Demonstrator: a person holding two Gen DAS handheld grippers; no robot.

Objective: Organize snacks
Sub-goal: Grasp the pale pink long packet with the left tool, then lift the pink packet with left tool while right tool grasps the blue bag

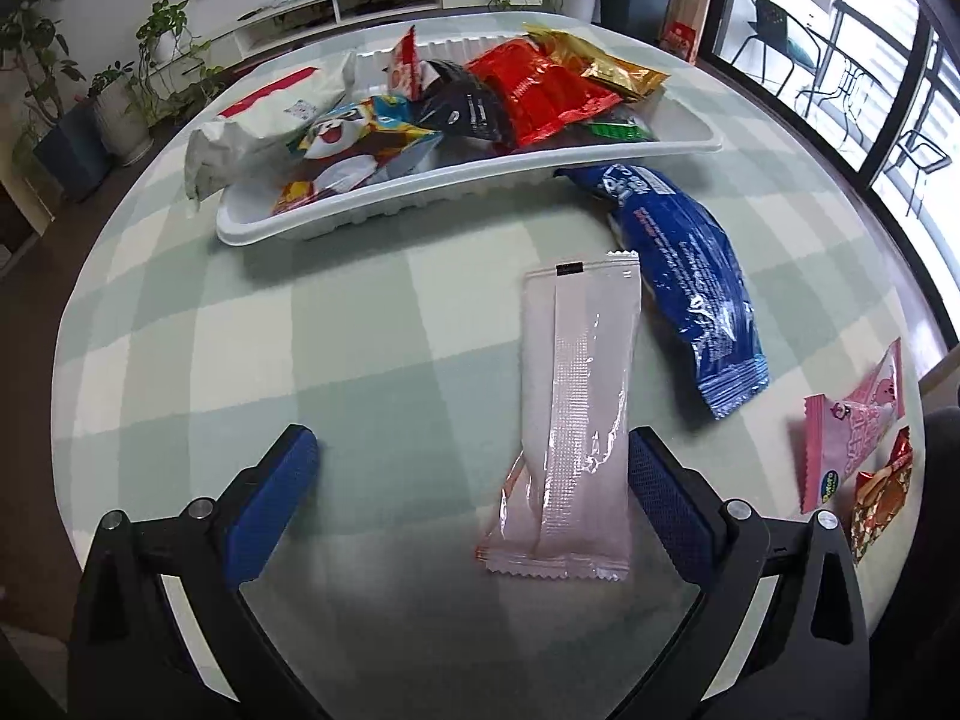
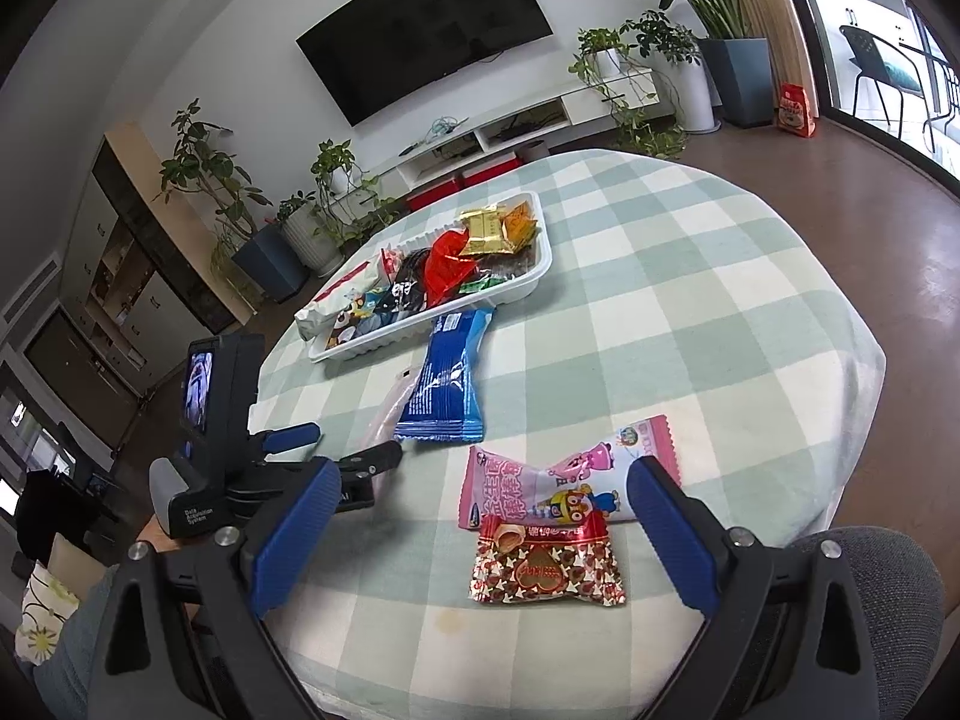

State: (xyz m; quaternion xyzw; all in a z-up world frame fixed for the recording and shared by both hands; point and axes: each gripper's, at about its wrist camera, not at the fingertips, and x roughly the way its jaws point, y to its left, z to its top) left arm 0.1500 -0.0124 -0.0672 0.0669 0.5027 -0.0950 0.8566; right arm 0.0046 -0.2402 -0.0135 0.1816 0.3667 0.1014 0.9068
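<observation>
A white tray [image 1: 480,171] holds several snack packs and also shows in the right wrist view [image 2: 528,282]. A pale pink pack [image 1: 570,414] lies flat on the checked cloth, its near end between the fingers of my open left gripper [image 1: 474,462], close to the right finger. A blue pack [image 1: 684,282] lies beside it, also in the right wrist view [image 2: 447,378]. My right gripper [image 2: 480,498] is open above a pink cartoon pack [image 2: 558,480] and a red heart pack [image 2: 546,564], touching neither. The left gripper [image 2: 342,450] shows there too.
The round table [image 2: 690,300] has a green-and-white checked cloth. Its edge is near on the right. Plants, a TV stand and a wall TV [image 2: 420,30] stand behind. A grey chair back [image 2: 888,588] is at the lower right.
</observation>
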